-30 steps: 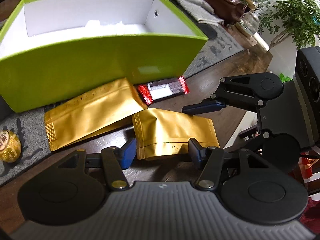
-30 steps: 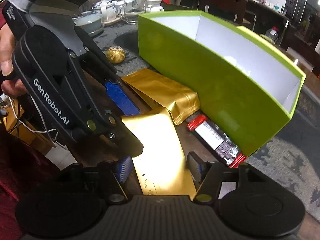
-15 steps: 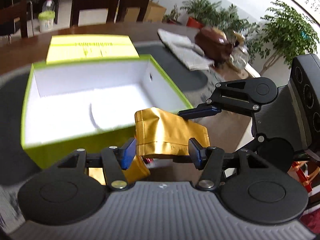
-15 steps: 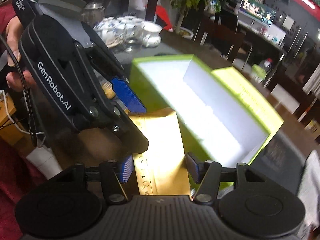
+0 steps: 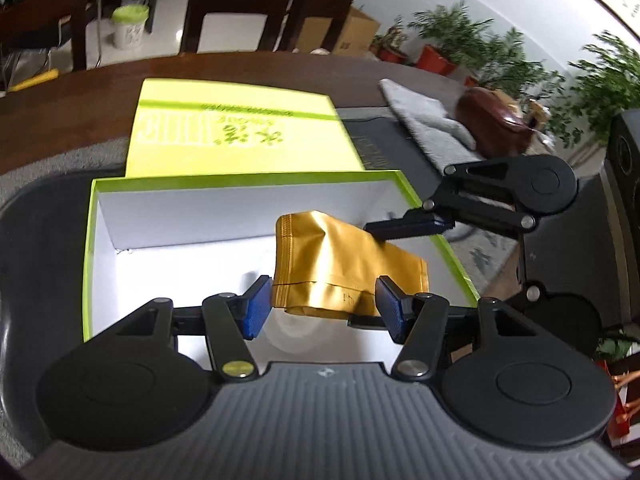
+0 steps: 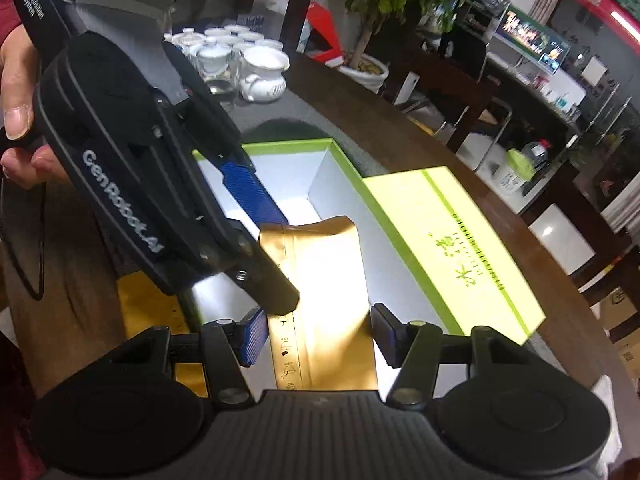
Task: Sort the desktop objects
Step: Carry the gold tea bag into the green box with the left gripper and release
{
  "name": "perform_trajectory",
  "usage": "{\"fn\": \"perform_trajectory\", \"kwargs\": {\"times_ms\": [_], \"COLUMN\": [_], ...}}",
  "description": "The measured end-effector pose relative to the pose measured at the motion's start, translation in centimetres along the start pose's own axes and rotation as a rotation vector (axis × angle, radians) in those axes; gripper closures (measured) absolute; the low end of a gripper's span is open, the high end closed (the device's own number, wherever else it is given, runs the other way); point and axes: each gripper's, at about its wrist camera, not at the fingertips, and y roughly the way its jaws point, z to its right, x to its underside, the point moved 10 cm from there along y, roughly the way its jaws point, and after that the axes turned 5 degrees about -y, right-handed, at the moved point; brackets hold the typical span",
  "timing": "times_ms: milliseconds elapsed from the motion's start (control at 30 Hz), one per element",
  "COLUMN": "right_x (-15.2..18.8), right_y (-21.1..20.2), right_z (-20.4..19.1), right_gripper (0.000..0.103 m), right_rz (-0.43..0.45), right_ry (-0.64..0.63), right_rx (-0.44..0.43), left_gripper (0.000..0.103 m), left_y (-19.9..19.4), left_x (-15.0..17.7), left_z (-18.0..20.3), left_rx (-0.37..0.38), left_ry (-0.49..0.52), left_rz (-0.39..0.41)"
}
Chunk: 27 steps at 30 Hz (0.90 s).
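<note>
While both grippers (image 5: 320, 304) (image 6: 316, 334) pinch 1 gold pouch (image 5: 344, 258), it hangs over the green box (image 5: 90, 240).

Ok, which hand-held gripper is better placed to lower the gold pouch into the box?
Left, probably. Both appear to grip the gold pouch, but the left hand-held gripper sits squarely over the open green box; the right hand-held gripper reaches in across its rim.

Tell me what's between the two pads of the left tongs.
The gold pouch spans the gap between the pads of the left tongs, held in the air above the open green box. The left wrist view shows it.
</note>
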Motion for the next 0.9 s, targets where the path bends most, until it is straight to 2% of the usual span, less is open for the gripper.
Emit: {"fn": "perform_trajectory", "kwargs": {"times_ms": [200, 400, 533, 600, 667, 900], "right_x": [0.7, 1.2, 1.4, 1.5, 1.4, 1.5], "right_y": [4.1, 6.6, 6.7, 6.5, 6.0, 3.1], "right_z": [0.8, 1.4, 1.7, 1.9, 2.1, 2.3], "right_gripper": [0.048, 0.047, 0.042, 0.032, 0.027, 0.023], "right_rz": [-0.056, -0.090, -0.087, -0.079, -0.066, -0.018], "right_ry": [0.027, 0.043, 0.059, 0.072, 0.084, 0.133], "right_rx": [-0.059, -0.082, -0.071, -0.071, -0.059, -0.014], "left_gripper": [0.046, 0.046, 0.046, 0.045, 0.043, 0.035], "left_y": [3.0, 3.9, 3.6, 3.2, 2.8, 0.7], "left_x": [-0.5, -0.3, -0.1, -0.1, 0.0, 0.4], "left_z": [-2.8, -4.4, -4.9, -4.9, -4.8, -3.7], "left_rx": [-0.030, -0.051, -0.060, -0.066, -0.074, -0.105], "left_ry": [-0.067, -0.090, -0.103, -0.102, -0.099, -0.066], "left_rz": [-0.054, -0.066, -0.061, -0.054, -0.046, -0.004]}}
